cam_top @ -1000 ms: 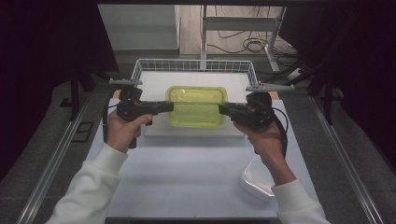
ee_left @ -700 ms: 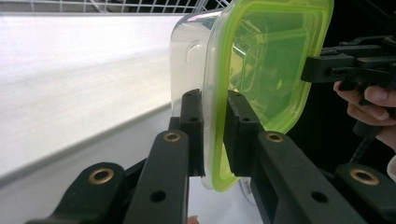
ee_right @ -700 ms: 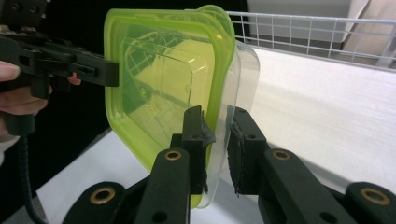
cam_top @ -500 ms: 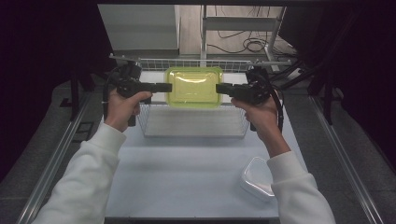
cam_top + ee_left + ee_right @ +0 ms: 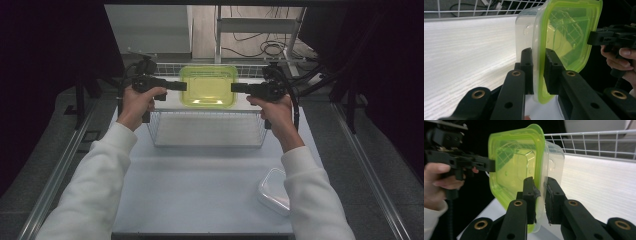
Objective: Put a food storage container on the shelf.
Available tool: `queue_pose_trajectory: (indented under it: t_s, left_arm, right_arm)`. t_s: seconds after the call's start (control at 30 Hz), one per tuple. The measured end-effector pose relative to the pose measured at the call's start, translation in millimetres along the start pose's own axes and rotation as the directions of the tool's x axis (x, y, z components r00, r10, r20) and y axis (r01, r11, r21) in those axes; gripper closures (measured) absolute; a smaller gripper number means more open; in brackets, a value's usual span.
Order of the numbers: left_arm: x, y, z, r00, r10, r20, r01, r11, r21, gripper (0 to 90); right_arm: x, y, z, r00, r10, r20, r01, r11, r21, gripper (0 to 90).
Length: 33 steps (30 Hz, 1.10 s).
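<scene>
Yellow-green lid on top, the clear container (image 5: 208, 86) is held in the air over the far edge of the white wire basket (image 5: 207, 131), which is set on a pale grey table (image 5: 200, 190) flanked by metal rails and dark surroundings (cables are seen on the floor beyond). Its left rim is clamped by the left gripper (image 5: 181, 85), its right rim by the right gripper (image 5: 236, 88), both arms stretched forward. No writing can be read.
</scene>
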<state>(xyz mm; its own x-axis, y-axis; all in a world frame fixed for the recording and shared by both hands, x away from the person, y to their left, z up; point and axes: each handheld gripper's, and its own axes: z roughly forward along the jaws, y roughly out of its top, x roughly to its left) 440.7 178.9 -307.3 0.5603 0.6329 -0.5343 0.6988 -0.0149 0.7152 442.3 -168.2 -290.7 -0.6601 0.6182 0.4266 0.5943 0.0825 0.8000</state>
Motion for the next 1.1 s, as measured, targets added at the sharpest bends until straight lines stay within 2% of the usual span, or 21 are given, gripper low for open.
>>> queue_pose_trajectory:
  t_s: [0.2,0.3,0.43,0.6,0.67,0.7,0.83,1.1]
  left_arm:
    - [10.7,2.9,10.4,0.9994,-0.032,-0.013,0.033,0.9985,0.044,80.2]
    - [14.3,3.3,13.4,0.9981,-0.061,-0.01,0.061,0.9968,0.052,80.1]
    - [17.2,5.2,15.2,0.9971,-0.076,0.0,0.076,0.9957,0.052,80.1]
    - [21.1,10.5,18.7,0.9938,-0.11,0.009,0.11,0.9916,0.069,79.2]
    - [25.5,14.3,21.2,0.9887,-0.149,0.013,0.148,0.9861,0.075,79.0]
    - [25.5,14.3,21.2,0.9887,-0.149,0.013,0.148,0.9861,0.075,79.1]
    - [31.7,18.7,25.3,0.9816,-0.19,0.016,0.189,0.9793,0.073,78.8]
    - [46.9,20.5,33.8,0.9623,-0.269,0.044,0.266,0.9621,0.061,75.8]
  right_arm:
    - [-13.8,-1.1,11.4,0.9989,0.046,0.006,-0.046,0.998,0.043,79.3]
    - [-18.4,-1.1,14.8,0.9974,0.072,0.003,-0.073,0.996,0.05,79.4]
    - [-24.2,0.4,16.9,0.9944,0.104,-0.019,-0.103,0.993,0.056,79.4]
    - [-32.5,0.7,21.1,0.9894,0.144,-0.013,-0.143,0.988,0.062,78.7]
    - [-38.7,1.5,24.2,0.9841,0.176,-0.026,-0.174,0.983,0.054,77.9]
    - [-38.7,1.5,24.2,0.9841,0.176,-0.026,-0.174,0.983,0.054,77.9]
    - [-44.1,2.4,29.2,0.977,0.212,-0.022,-0.211,0.976,0.045,76.2]
    - [-53.4,3.9,41.2,0.9621,0.273,-0.004,-0.272,0.962,0.027,71.7]
